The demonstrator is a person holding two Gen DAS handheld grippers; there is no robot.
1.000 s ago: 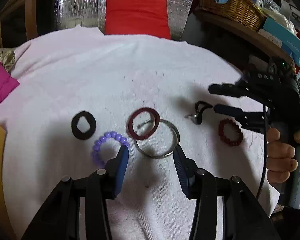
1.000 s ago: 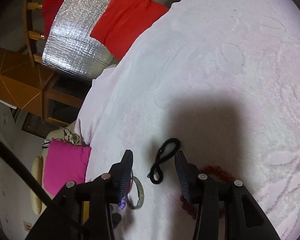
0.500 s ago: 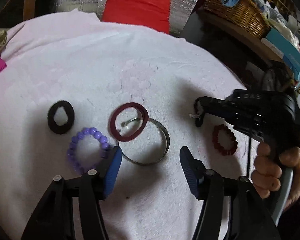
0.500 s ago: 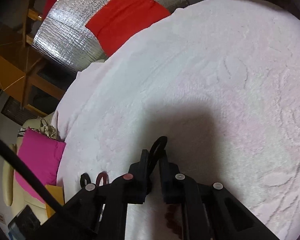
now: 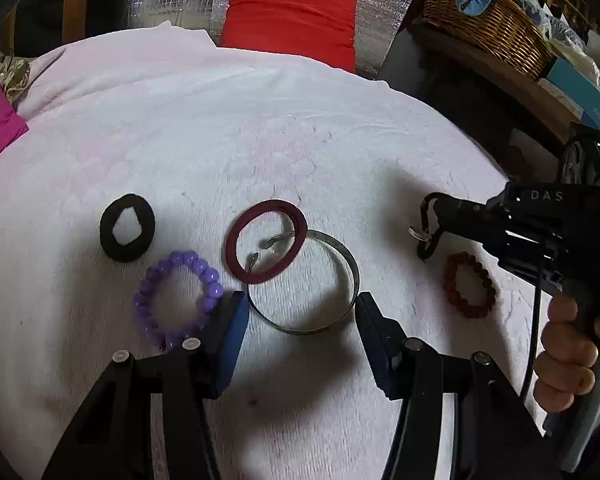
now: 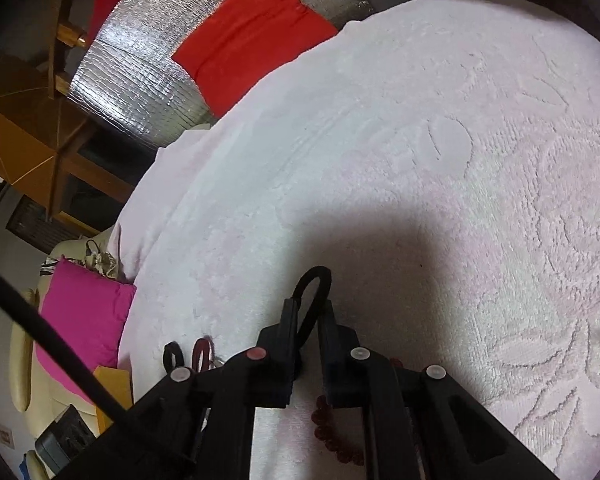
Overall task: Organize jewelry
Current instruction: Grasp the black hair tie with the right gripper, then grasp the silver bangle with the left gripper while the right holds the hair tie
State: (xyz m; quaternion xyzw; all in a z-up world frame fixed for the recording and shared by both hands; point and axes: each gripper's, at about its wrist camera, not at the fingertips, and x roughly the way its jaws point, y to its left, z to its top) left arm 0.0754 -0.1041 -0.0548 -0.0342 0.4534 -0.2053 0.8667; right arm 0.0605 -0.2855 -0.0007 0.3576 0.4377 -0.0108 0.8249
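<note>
Left wrist view: left gripper (image 5: 298, 312) spread wide around the silver bangle (image 5: 304, 282), gripping nothing; purple bead bracelet (image 5: 178, 298), maroon ring (image 5: 265, 247), black scrunchie (image 5: 127, 227) and red bead bracelet (image 5: 469, 290) unsorted on the pink towel (image 5: 260, 140), so most left to do. Right wrist view: right gripper (image 6: 308, 312) clamped on the black cord loop (image 6: 311, 300), just above the towel, a pinch hard to make out from the left.

Both wrist views look down close over the towel (image 5: 300, 152) (right one tilted), sharing it.
</note>
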